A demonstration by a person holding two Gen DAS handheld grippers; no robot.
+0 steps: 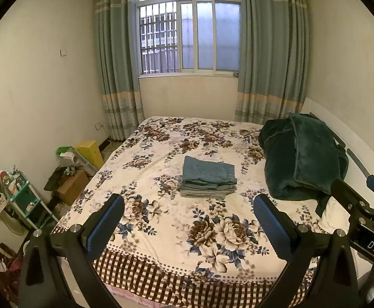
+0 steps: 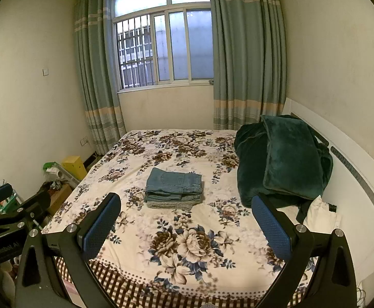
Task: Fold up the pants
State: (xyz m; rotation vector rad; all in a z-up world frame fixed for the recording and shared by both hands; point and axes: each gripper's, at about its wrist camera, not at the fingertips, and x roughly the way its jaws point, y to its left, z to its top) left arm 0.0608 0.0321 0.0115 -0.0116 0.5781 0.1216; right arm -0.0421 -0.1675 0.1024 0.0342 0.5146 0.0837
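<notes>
Folded blue denim pants [image 1: 208, 173] lie on top of a small stack of folded clothes in the middle of the floral bed [image 1: 161, 233]; they also show in the right wrist view [image 2: 174, 181]. My left gripper [image 1: 189, 213] is open and empty, held back above the bed's near edge, well short of the stack. My right gripper [image 2: 187, 211] is open and empty too, beside the left one. The right gripper shows at the right edge of the left wrist view [image 1: 361, 195]. The left gripper shows at the left edge of the right wrist view [image 2: 15, 200].
A dark green plush blanket [image 1: 304, 156] is heaped at the bed's right side against the white headboard [image 2: 353, 164]. Cardboard boxes [image 1: 71, 184], a yellow box and a teal shelf rack [image 1: 25, 200] crowd the floor left of the bed. Window and curtains stand behind.
</notes>
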